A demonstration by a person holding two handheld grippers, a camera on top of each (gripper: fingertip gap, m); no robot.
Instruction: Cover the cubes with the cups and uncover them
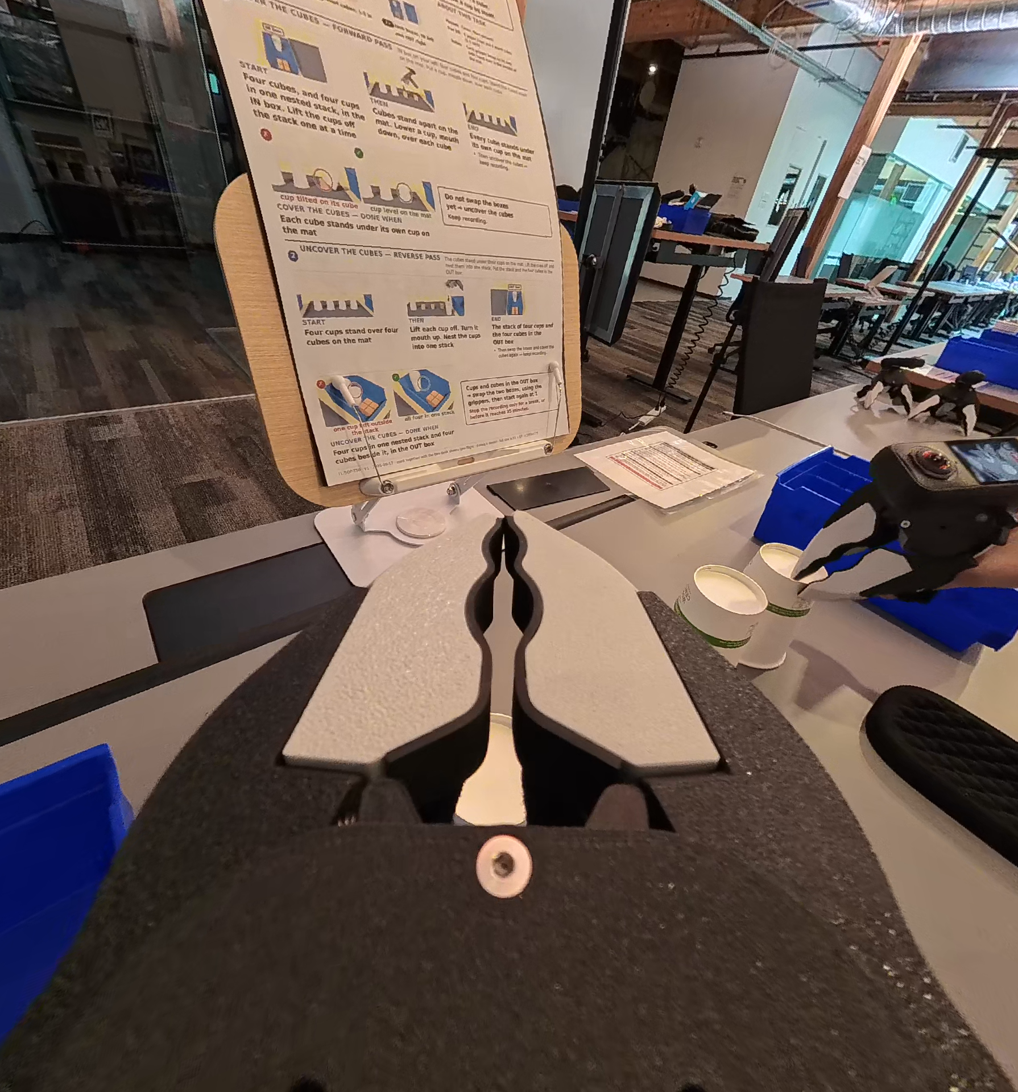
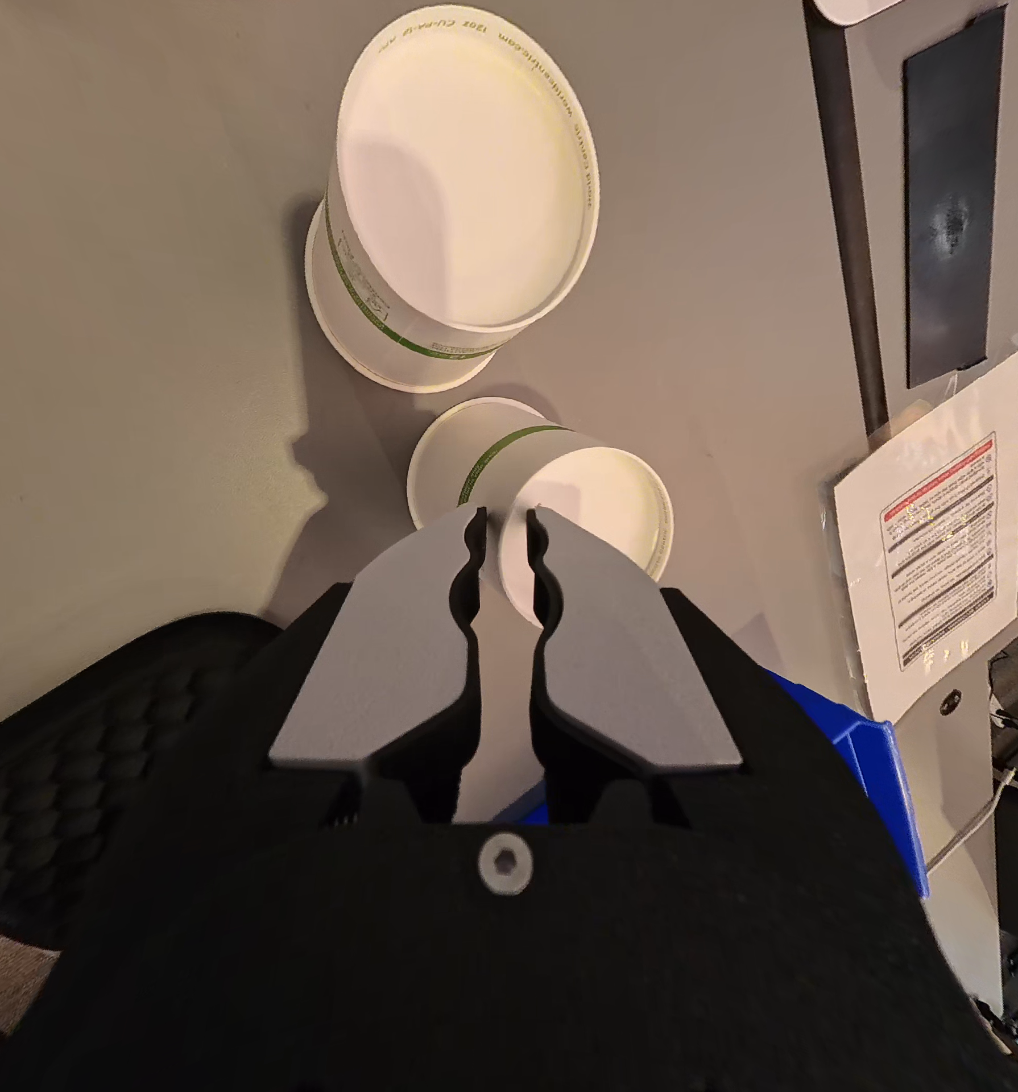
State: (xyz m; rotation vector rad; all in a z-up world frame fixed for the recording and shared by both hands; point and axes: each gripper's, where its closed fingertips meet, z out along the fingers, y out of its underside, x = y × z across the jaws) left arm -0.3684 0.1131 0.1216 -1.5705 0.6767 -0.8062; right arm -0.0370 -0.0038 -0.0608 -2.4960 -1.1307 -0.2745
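Two white paper cups with green bands stand mouth down on the grey table. My right gripper (image 2: pixel 506 512) is closed to a narrow gap on the base rim of the nearer cup (image 2: pixel 595 502), one finger in the recessed base and one outside. The other cup (image 2: pixel 465 177) stands free just beyond it. The left wrist view shows the same right gripper (image 1: pixel 805 582), held cup (image 1: pixel 775 558) and free cup (image 1: pixel 725 597). My left gripper (image 1: pixel 503 526) is shut and empty, above a third white cup (image 1: pixel 490 762) seen between its fingers. No cube shows.
A blue bin (image 1: pixel 808 490) sits behind the right gripper and shows under it (image 2: pixel 867 786). Another blue bin (image 1: pixel 34 857) is at the lower left. An instruction sheet on a stand (image 1: pixel 388 236) rises at the table's far edge. A laminated sheet (image 2: pixel 938 561) and a black mesh chair part (image 1: pixel 967 768) lie nearby.
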